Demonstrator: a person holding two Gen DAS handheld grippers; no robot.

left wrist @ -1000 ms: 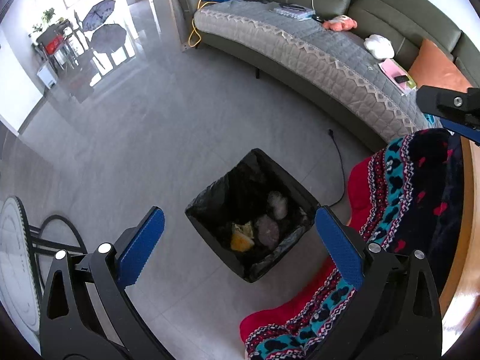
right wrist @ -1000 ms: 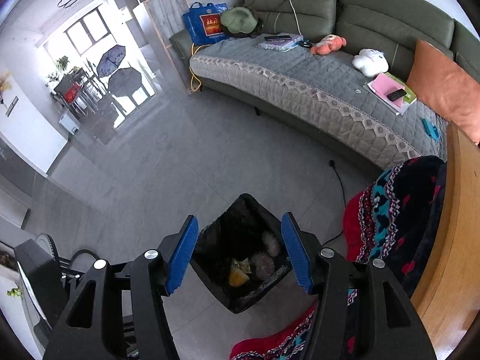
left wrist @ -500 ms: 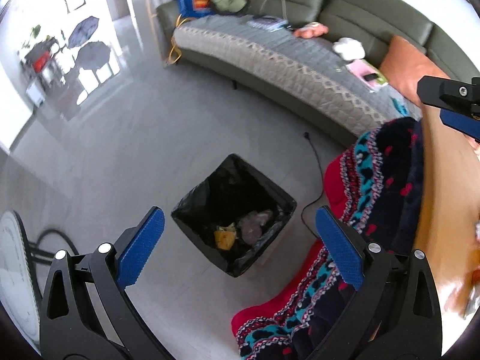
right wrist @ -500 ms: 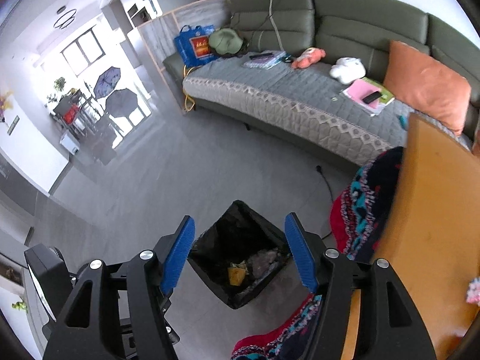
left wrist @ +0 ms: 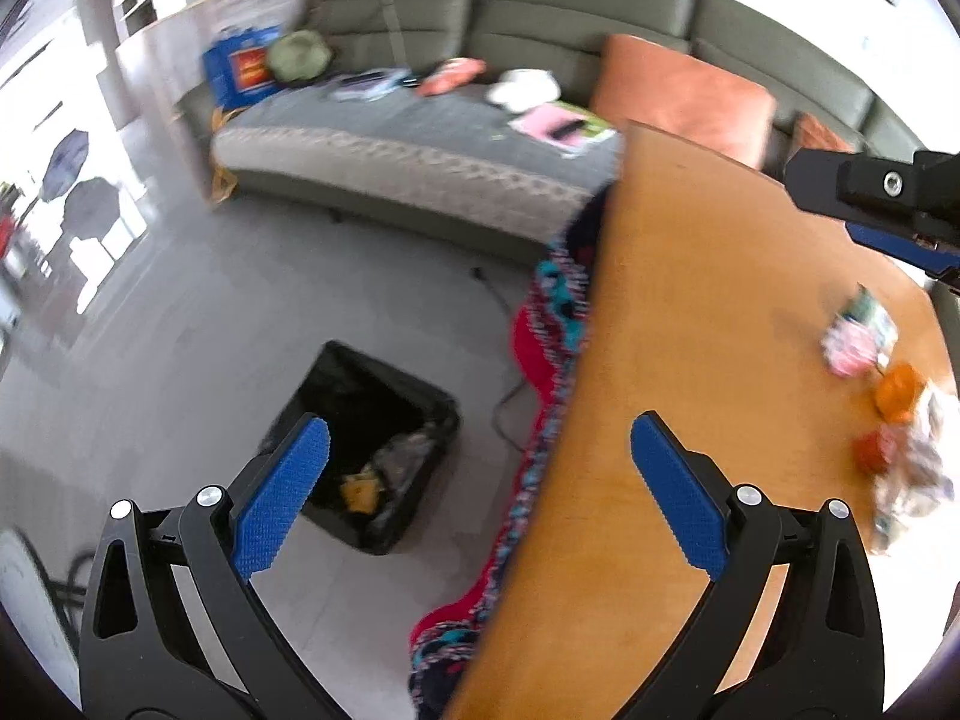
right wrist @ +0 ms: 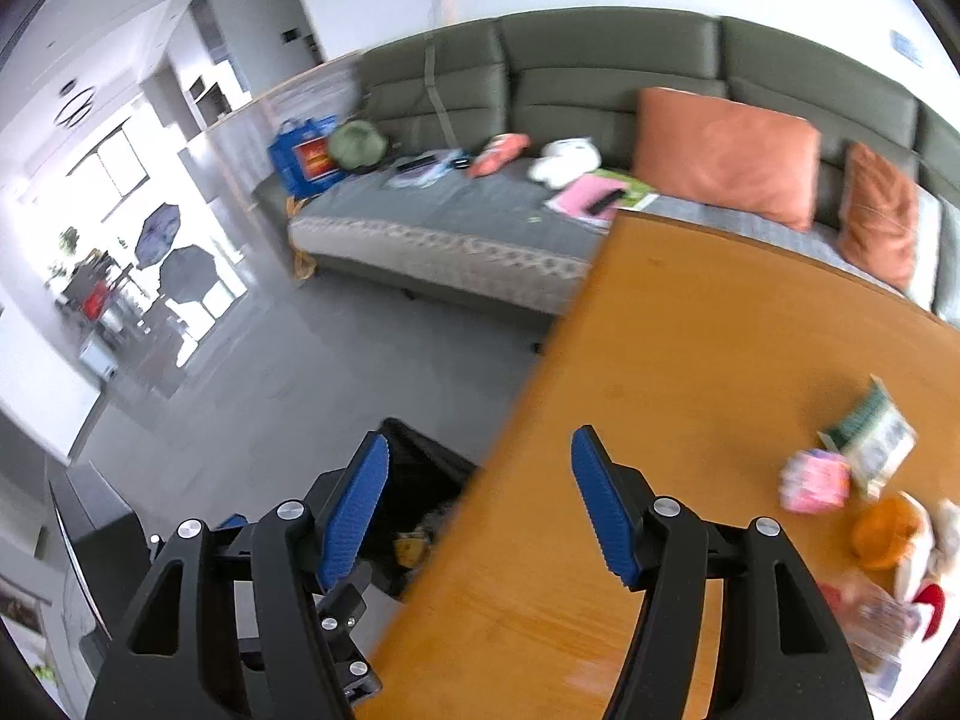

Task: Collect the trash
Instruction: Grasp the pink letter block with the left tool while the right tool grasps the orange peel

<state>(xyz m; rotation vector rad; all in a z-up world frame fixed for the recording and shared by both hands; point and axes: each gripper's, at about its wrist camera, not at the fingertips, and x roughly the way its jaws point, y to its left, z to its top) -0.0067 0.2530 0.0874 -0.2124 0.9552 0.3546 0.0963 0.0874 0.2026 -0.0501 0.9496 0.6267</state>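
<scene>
Both grippers are empty, with jaws spread wide. The left gripper hangs over the near edge of the table, one finger above the floor and the other above the wood. The right gripper straddles the same edge in its own view.

Trash lies in a loose cluster on the far right of the table: a green-and-white wrapper, a pink packet just beside it, an orange piece nearer the camera, and crumpled clear plastic with a red scrap at the lower right. All of it is blurred, so finer detail cannot be told. The left view shows the same pile well apart from the left gripper.

A bin lined with a black bag stands on the grey floor just beside the table, holding a yellow scrap and some greyish wrappers. A patterned red, teal and dark blanket hangs down the table's side between bin and tabletop.

Behind, a green sofa carries orange cushions, a blue bag, a white soft toy and pink papers.
</scene>
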